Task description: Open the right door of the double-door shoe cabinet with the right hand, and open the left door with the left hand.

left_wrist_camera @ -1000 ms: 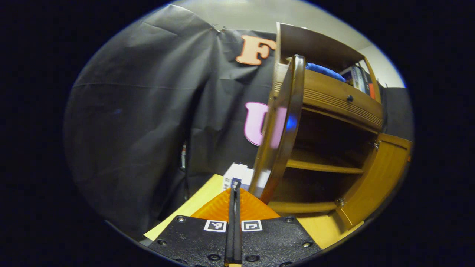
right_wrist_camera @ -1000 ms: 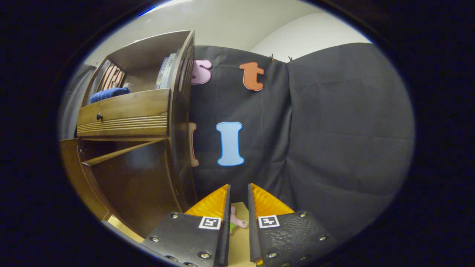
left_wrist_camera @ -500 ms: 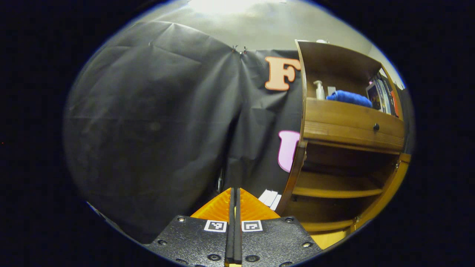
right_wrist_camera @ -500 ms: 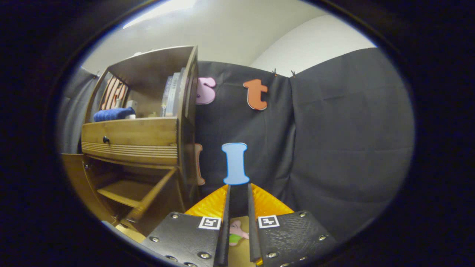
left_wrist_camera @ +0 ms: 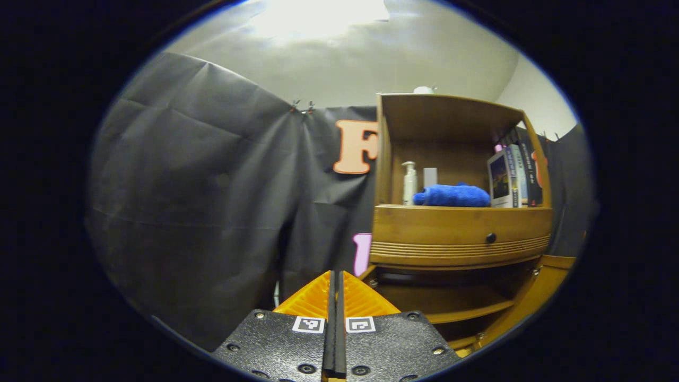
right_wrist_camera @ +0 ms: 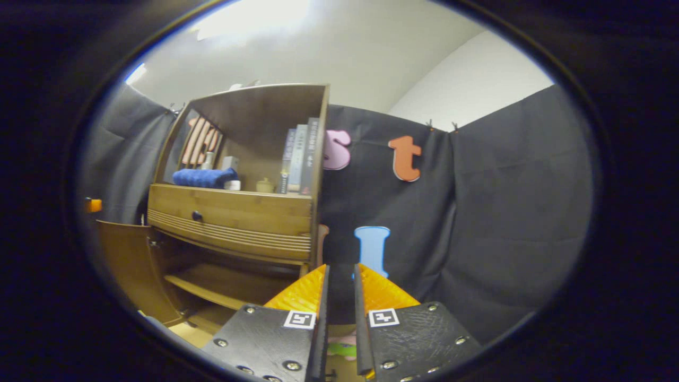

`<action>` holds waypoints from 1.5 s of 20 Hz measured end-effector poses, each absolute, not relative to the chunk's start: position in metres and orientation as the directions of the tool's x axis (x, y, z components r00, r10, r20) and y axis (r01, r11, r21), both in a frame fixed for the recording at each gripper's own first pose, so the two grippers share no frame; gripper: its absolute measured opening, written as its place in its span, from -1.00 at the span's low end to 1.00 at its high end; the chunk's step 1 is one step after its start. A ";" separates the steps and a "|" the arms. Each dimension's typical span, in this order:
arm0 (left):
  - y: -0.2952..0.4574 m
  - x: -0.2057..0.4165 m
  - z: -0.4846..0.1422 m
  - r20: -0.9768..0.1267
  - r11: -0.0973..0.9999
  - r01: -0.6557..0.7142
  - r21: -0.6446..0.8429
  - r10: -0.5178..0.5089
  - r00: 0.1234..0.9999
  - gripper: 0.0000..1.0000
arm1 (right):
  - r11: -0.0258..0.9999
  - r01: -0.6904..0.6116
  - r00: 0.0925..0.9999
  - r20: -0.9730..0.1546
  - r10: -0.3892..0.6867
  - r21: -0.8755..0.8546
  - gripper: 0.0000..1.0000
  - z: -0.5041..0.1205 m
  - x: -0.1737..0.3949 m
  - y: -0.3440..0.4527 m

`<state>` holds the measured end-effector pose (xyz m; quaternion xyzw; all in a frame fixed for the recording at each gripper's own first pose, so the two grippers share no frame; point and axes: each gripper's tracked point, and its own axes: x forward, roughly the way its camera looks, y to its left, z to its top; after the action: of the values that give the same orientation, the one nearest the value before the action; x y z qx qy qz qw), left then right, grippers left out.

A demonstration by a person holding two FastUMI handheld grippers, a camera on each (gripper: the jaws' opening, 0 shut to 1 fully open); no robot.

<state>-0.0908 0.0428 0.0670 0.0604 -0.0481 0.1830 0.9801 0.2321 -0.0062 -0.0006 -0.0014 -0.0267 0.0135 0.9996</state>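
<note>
Fingers (left_wrist_camera: 334, 297) pressed together, cabinet (left_wrist_camera: 460, 233) open

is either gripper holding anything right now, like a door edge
No, nothing is held. The left gripper is shut on air; the right gripper is slightly open and empty. The shoe cabinet stands open, apart from both.

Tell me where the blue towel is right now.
The blue towel lies on the cabinet's open top shelf, above the drawer. In the left gripper view it sits between a pump bottle and the upright books.
</note>
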 end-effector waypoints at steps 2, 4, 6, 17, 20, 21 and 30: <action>0.014 -0.064 0.057 0.102 0.951 -0.286 0.120 0.275 0.956 -0.99 | 0.996 -0.091 0.995 0.046 0.091 0.010 -0.61 -0.002 0.232 0.027; -0.016 -0.041 0.039 0.072 0.970 -0.199 0.141 0.191 0.979 -0.99 | 0.986 -0.161 0.987 0.023 0.160 0.041 -0.55 -0.008 0.227 0.061; -0.044 -0.022 0.024 0.042 0.979 -0.133 0.155 0.128 0.991 -0.99 | 0.971 -0.224 0.974 -0.003 0.225 0.079 -0.56 -0.020 0.222 0.094; -0.193 0.002 -0.062 -0.121 0.962 0.220 0.161 -0.202 0.972 -0.95 | 0.975 -0.182 0.973 -0.120 0.197 0.130 -0.56 -0.080 0.207 0.124; -0.207 0.002 -0.067 -0.127 0.951 0.257 0.173 -0.237 0.963 -0.20 | 0.973 -0.178 0.973 -0.119 0.196 0.148 -0.24 -0.083 0.204 0.126; -0.210 0.003 -0.066 -0.123 0.951 0.262 0.165 -0.244 0.962 0.19 | 0.968 -0.192 0.969 -0.123 0.213 0.163 0.07 -0.084 0.204 0.129; -0.207 0.012 -0.061 -0.092 0.952 0.267 0.149 -0.255 0.963 0.99 | 0.970 -0.176 0.977 -0.089 0.193 0.168 0.93 -0.081 0.210 0.125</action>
<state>0.0124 -0.2067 -0.0606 0.0804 0.0356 -0.1321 0.9873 0.2104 0.1247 -0.0806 0.0797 0.0522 0.0929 0.9911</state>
